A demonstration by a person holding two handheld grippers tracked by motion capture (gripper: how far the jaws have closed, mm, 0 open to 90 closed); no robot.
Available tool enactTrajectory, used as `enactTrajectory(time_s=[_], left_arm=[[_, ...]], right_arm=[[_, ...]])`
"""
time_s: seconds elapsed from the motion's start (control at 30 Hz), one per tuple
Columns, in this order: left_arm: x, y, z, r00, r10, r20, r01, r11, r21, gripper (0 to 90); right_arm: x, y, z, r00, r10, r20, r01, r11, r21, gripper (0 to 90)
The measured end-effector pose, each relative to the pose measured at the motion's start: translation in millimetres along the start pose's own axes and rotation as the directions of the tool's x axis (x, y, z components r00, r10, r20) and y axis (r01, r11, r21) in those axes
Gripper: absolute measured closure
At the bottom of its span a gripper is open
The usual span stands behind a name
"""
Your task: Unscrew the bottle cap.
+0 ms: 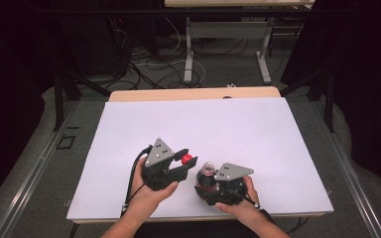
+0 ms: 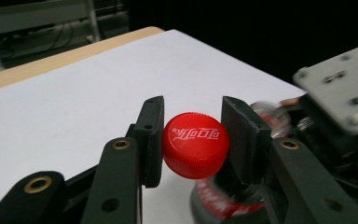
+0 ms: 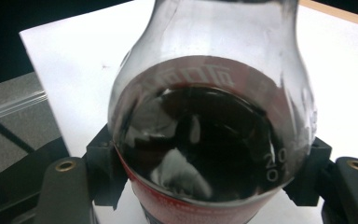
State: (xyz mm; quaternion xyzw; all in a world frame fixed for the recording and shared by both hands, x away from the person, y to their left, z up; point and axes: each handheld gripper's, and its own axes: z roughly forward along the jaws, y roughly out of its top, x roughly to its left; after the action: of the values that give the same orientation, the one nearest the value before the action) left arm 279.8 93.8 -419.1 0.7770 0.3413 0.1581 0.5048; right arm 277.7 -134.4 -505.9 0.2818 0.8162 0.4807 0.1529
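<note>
Over the white table (image 1: 238, 124), the left gripper (image 2: 192, 140) clamps a red cap (image 2: 195, 145); the right gripper (image 3: 205, 186) clasps the dark cola bottle (image 3: 205, 140).

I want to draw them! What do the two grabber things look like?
Both the left gripper and the right gripper are chunky and black, each with a grey three-cornered plate on top dotted with small holes. The jaws have brass-coloured rivets, and a black cable trails from each.

Left gripper (image 1: 184, 159) jaws clamped, right gripper (image 1: 206, 184) jaws clamped; both hands side by side, forearms near the table's front edge.
</note>
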Motion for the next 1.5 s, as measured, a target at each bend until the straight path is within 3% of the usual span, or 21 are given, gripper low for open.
enactTrajectory(time_s=[0.33,0.7,1.1,1.17,1.5], left_arm=[[33.4,-28.2,11.8,0.9951,-0.055,-0.083,0.057,0.9978,0.032,61.2],[46.6,-52.4,25.9,0.9939,-0.067,-0.087,0.072,0.9957,0.058,61.2],[58.0,-67.7,25.0,0.9923,-0.082,-0.093,0.088,0.9942,0.062,61.2],[61.0,-68.7,23.9,0.9913,-0.089,-0.098,0.095,0.9938,0.058,61.2],[69.0,-70.9,20.8,0.9868,-0.113,-0.116,0.119,0.9919,0.043,61.2]], right_arm=[[-27.5,15.3,9.8,0.9973,-0.002,0.073,0.002,1.0,0.01,29.1],[-66.9,41.1,42.4,0.989,0.048,0.14,-0.045,0.999,-0.027,29.0],[-117.7,64.8,87.0,0.9646,0.114,0.238,-0.11,0.993,-0.031,29.0],[-122.7,67.2,93.5,0.9597,0.112,0.258,-0.111,0.994,-0.02,29.0],[-129.0,69.3,121.6,0.9635,0.103,0.247,-0.105,0.994,-0.002,29.0]])
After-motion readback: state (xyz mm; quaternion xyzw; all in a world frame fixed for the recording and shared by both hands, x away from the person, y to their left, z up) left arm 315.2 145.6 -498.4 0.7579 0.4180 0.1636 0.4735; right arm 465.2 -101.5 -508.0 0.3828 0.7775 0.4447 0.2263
